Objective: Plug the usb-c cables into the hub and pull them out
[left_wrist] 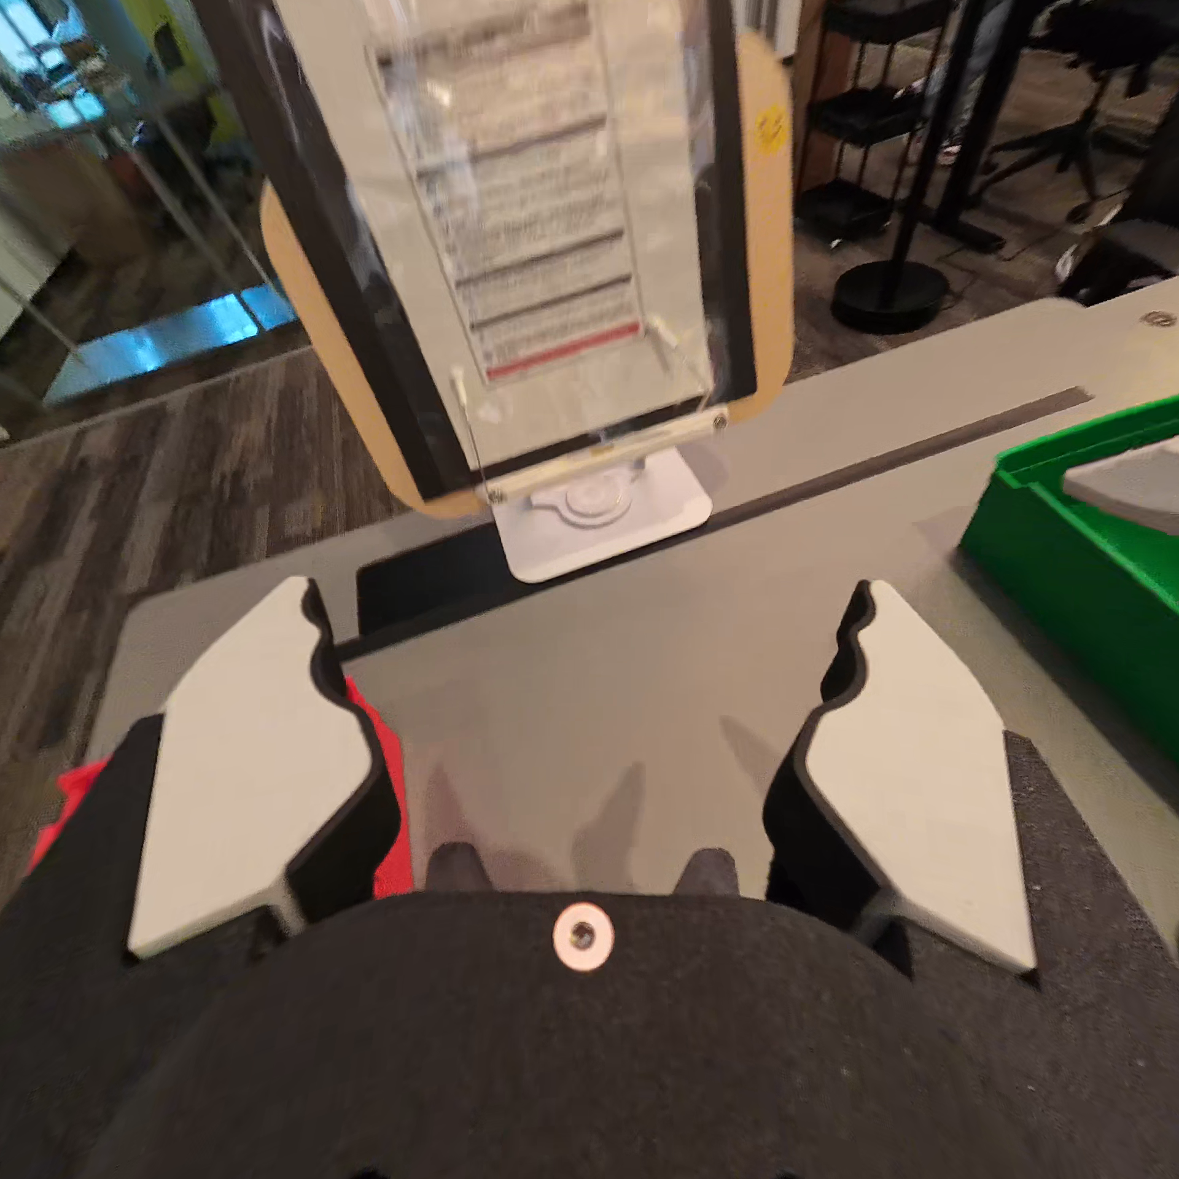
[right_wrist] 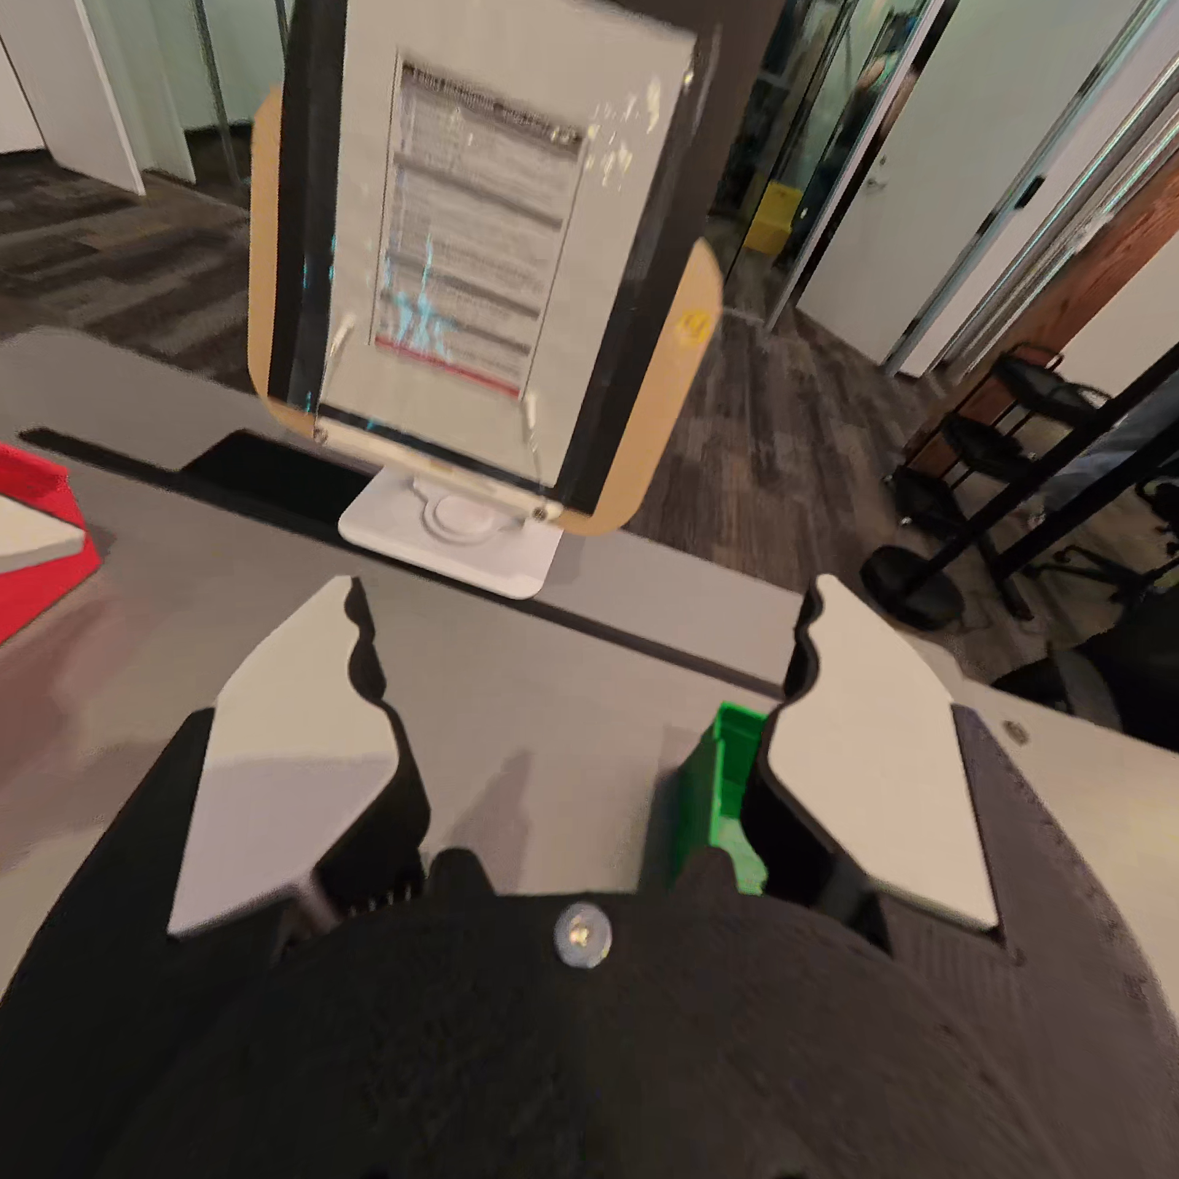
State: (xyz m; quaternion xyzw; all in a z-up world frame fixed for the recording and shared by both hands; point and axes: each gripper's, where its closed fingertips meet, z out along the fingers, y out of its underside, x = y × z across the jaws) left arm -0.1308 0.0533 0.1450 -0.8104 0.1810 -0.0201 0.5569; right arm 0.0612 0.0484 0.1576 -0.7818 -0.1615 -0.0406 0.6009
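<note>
No hub and no usb-c cable shows in either view. My left gripper (left_wrist: 587,612) is open and empty, held above the grey table (left_wrist: 574,702), with its fingers wide apart. My right gripper (right_wrist: 584,606) is also open and empty above the same table (right_wrist: 542,702). Both point toward a sign holder at the table's far edge. A red holder (left_wrist: 383,785) lies under my left gripper's left finger. A green holder (right_wrist: 727,797) lies beside my right gripper's right finger.
A clear sign holder with a printed sheet (left_wrist: 542,255) (right_wrist: 472,255) stands on a white base (left_wrist: 606,523) (right_wrist: 459,542). A dark groove (left_wrist: 829,459) runs along the table. A green holder (left_wrist: 1084,542) sits right, a red holder (right_wrist: 38,542) left. The floor and black stands (left_wrist: 893,287) lie beyond.
</note>
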